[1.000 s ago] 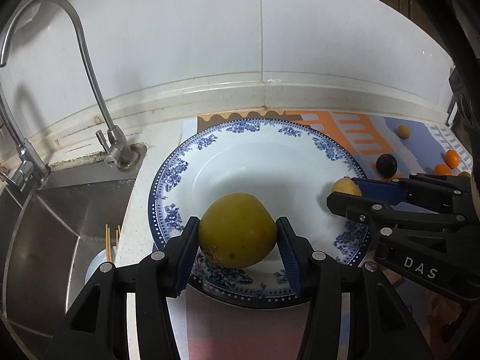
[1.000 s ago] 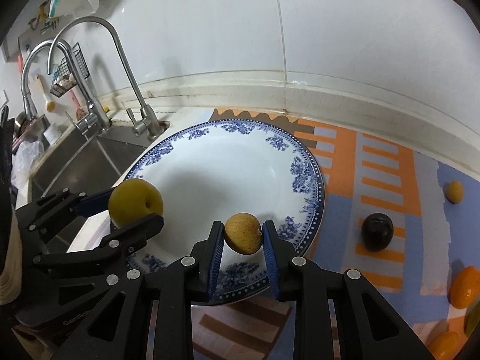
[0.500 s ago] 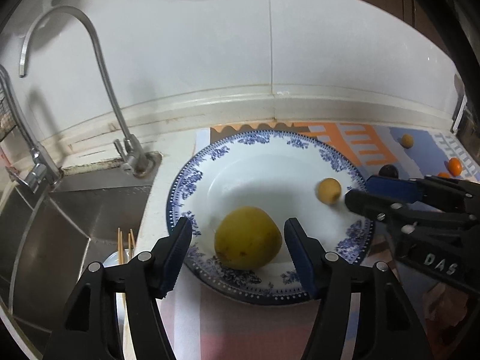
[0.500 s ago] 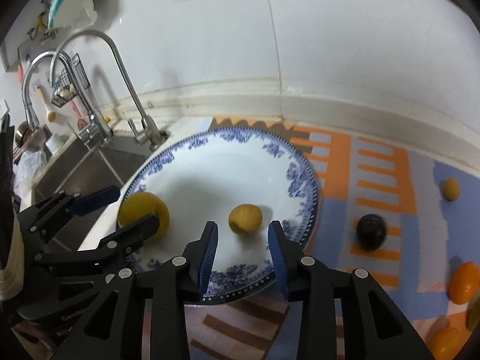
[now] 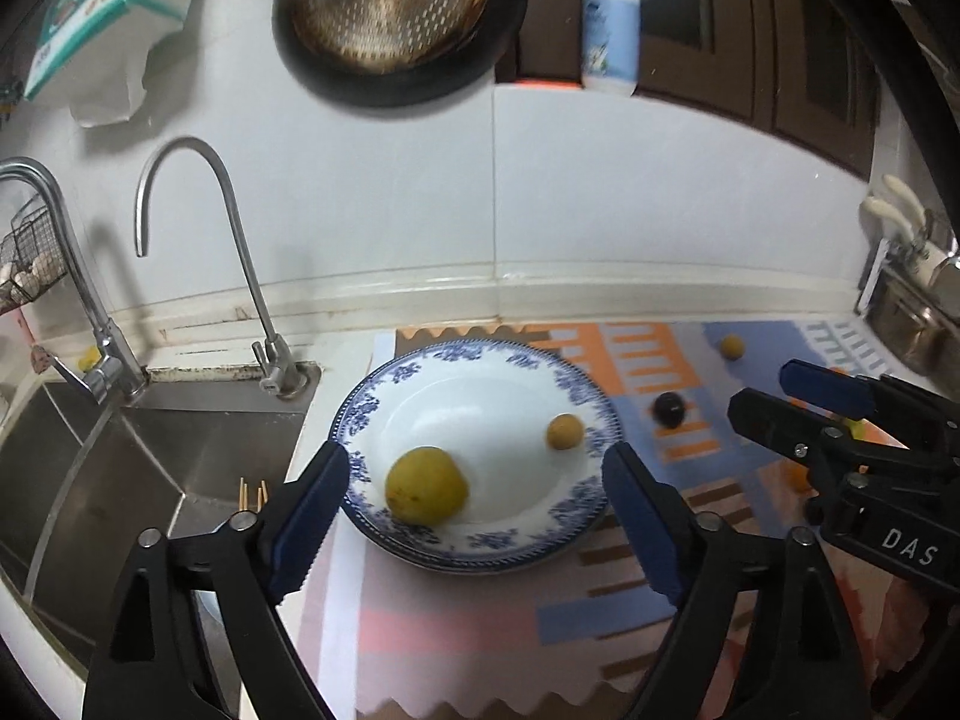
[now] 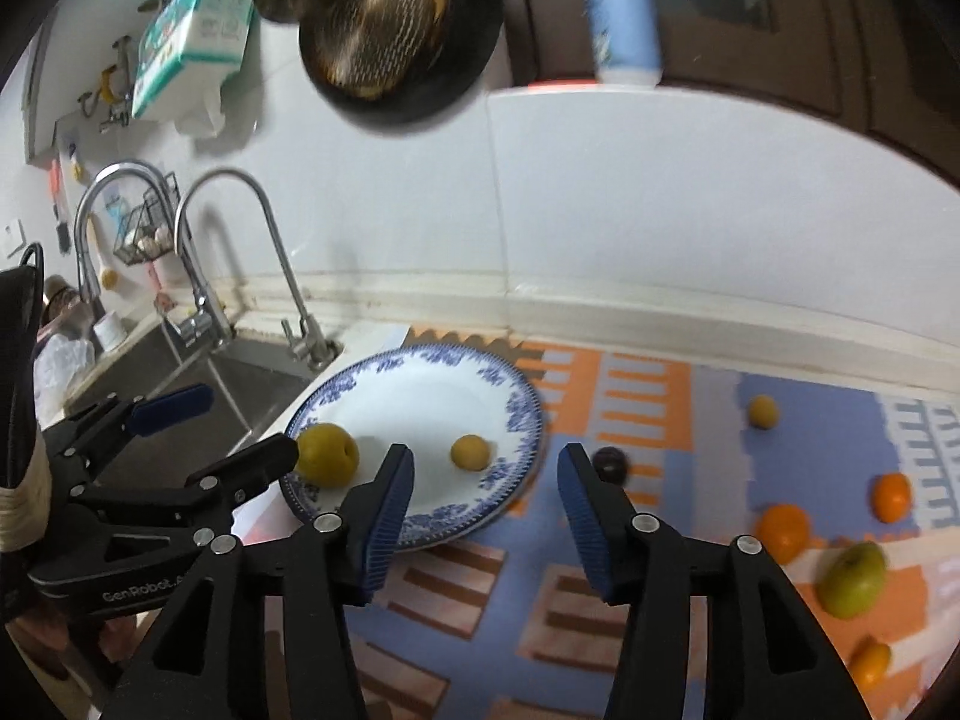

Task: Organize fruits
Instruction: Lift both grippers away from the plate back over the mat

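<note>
A blue-rimmed white plate [image 5: 510, 552] [image 6: 522, 414] lies on a patterned mat by the sink. On it rest a large yellow fruit [image 5: 426, 493] [image 6: 327, 455] and a small tan fruit [image 5: 564, 431] [image 6: 470, 452]. My left gripper [image 5: 477, 525] [image 6: 210, 423] hangs back above the plate's near edge, jaws opening wide, nothing between them. The right gripper [image 6: 485, 501] [image 5: 780, 387] is raised off the plate too, jaws opening and empty. On the mat to the right lie a dark plum [image 6: 611, 463] [image 5: 668, 408], a small yellow fruit [image 6: 763, 411], oranges [image 6: 782, 531] and a green apple [image 6: 852, 579].
A steel sink [image 5: 120, 468] with two taps [image 5: 240, 252] lies left of the plate. A colander [image 5: 384, 6], a tissue box [image 5: 114, 6] and a soap bottle [image 5: 611, 18] sit high on the wall. A knife rack [image 5: 912, 276] stands at far right.
Both grippers let go of their fruits onto the plate, opened wider and drew back and up. The large yellow fruit and the small tan fruit now lie free on the plate.
</note>
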The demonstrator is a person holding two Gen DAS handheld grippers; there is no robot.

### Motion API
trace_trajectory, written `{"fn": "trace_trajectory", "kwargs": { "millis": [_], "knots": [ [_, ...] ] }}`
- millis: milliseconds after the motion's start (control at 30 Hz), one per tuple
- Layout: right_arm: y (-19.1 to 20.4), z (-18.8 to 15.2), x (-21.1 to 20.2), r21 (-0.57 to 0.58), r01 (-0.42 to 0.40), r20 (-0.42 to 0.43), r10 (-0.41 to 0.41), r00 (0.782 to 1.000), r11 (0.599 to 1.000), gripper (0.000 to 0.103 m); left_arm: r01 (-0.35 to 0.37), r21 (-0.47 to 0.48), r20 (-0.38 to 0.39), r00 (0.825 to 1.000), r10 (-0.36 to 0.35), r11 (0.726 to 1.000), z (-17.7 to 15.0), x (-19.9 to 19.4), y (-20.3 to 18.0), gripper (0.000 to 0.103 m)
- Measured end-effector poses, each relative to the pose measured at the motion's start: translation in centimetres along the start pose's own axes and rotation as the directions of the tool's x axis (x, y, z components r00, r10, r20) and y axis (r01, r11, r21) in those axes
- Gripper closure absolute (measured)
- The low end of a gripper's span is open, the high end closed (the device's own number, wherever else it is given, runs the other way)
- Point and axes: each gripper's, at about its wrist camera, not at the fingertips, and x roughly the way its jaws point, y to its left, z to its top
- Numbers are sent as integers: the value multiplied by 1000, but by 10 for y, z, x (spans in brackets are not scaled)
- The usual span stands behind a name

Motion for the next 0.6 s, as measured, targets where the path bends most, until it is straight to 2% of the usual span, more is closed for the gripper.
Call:
{"fn": "trace_trajectory", "kwargs": {
  "millis": [67, 267, 600],
  "knots": [
    [-5, 0, -17, 25, 15, 23, -15, 1000, 1000, 41, 17, 1, 14, 1000, -17, 1000, 0, -12, -7, 11],
    [-18, -7, -67, 52, 75, 84, -79, 993, 996, 27, 42, 43, 74, 996, -45, 998, -3, -49, -37, 6],
    [-51, -36, -125, 133, 168, 126, -185, 975, 977, 19, 93, 122, 127, 986, -109, 988, -15, -81, -87, 0]
  ]
}}
